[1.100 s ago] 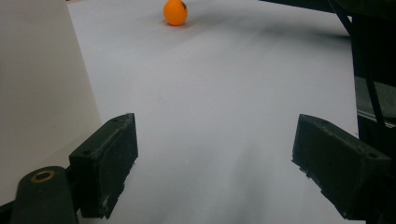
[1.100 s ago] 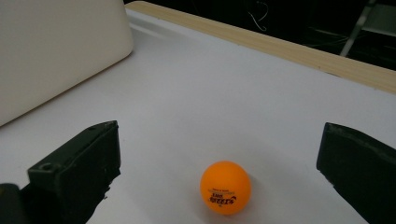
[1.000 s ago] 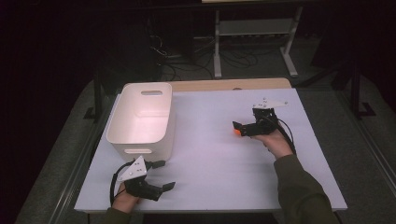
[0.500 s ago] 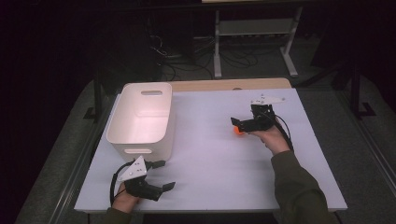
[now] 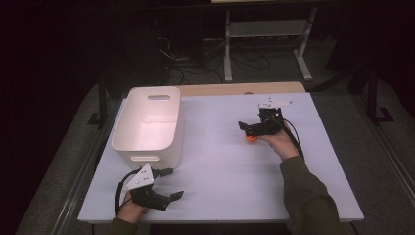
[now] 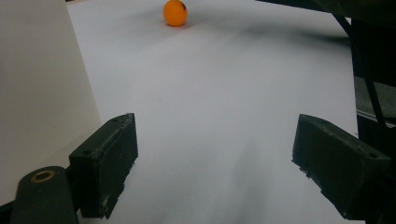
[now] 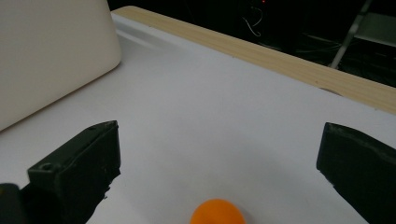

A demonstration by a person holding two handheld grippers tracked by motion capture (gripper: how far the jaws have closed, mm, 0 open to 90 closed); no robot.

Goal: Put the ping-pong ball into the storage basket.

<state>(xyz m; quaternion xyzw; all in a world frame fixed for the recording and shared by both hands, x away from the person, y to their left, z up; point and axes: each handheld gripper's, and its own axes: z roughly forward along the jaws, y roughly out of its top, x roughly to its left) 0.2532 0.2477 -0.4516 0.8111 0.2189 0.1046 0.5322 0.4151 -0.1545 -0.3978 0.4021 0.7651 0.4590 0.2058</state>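
Note:
A small orange ball [image 5: 250, 139] lies on the white table [image 5: 215, 176], right of centre. My right gripper [image 5: 246, 129] hovers just over it, open, its jaws pointing left. In the right gripper view the ball [image 7: 218, 213] sits low between the wide-apart jaws of the right gripper [image 7: 219, 158], touching neither. My left gripper [image 5: 172, 183] rests open near the table's front left edge, with nothing in it. From the left gripper view the ball [image 6: 175, 12] is far ahead, beyond the open left gripper [image 6: 231, 163].
A white plastic bin [image 5: 147, 122] with a handle slot stands at the left, just behind my left gripper; its wall [image 6: 37, 93] is close beside the left jaw. A wooden strip [image 7: 280, 60] edges the table's far side. Dark floor and a metal stand lie beyond.
My right gripper has shifted slightly left and away, staying over the orange ball. The left gripper has not moved.

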